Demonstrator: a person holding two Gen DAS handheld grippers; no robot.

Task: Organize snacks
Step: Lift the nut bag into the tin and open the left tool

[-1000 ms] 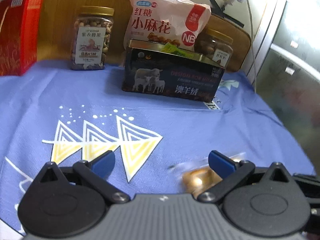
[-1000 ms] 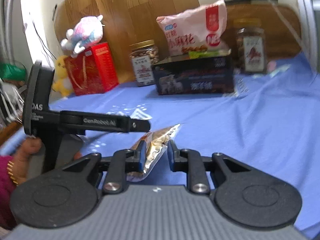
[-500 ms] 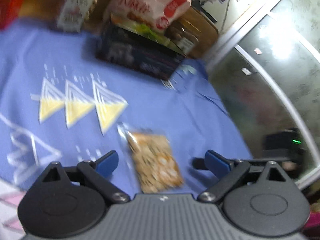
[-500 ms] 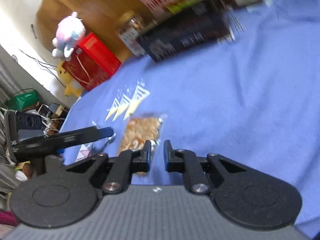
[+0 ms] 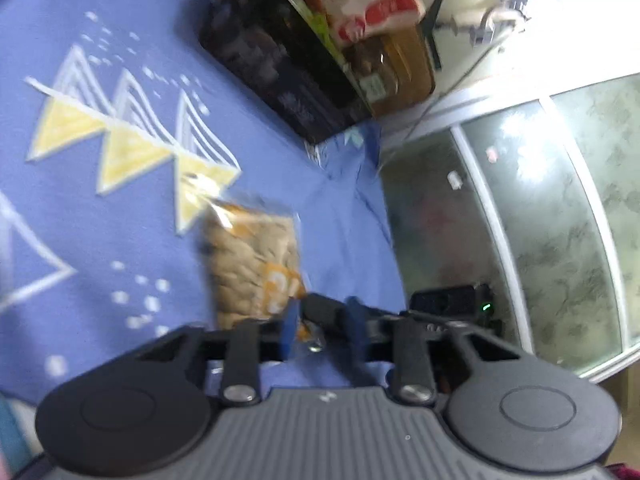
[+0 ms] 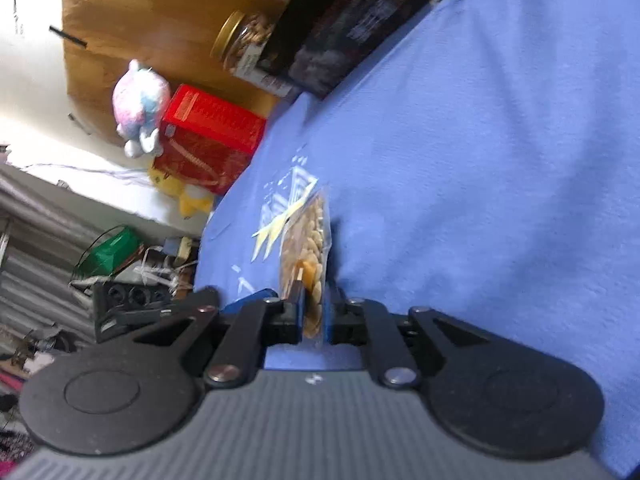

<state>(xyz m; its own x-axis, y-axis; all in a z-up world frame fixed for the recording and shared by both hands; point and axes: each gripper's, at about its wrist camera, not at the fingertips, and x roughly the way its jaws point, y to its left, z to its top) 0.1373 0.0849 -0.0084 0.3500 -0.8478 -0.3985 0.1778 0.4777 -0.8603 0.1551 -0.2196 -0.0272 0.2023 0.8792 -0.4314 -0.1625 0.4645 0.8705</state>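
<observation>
Two tilted, blurry wrist views over a blue cloth (image 6: 500,160) w/ yellow-and-white triangle print (image 5: 132,148). The right gripper (image 6: 311,318) pinches the near end of a clear snack packet (image 6: 308,240) of pale round pieces; its pads press both sides, and the packet stands on edge, reaching away over the cloth. In the left view the same packet (image 5: 252,260) lies flat-on. The left gripper (image 5: 320,330) is drawn together at the packet's near corner; whether it grips the wrapper can't be told through the blur. Far edge of the cloth: dark box (image 5: 280,68), pink snack bag (image 5: 352,4), nut jar (image 6: 244,44), red box (image 6: 208,140). The cloth's right edge drops off near a frosted glass panel (image 5: 560,220). Between packet and box, open cloth.
</observation>
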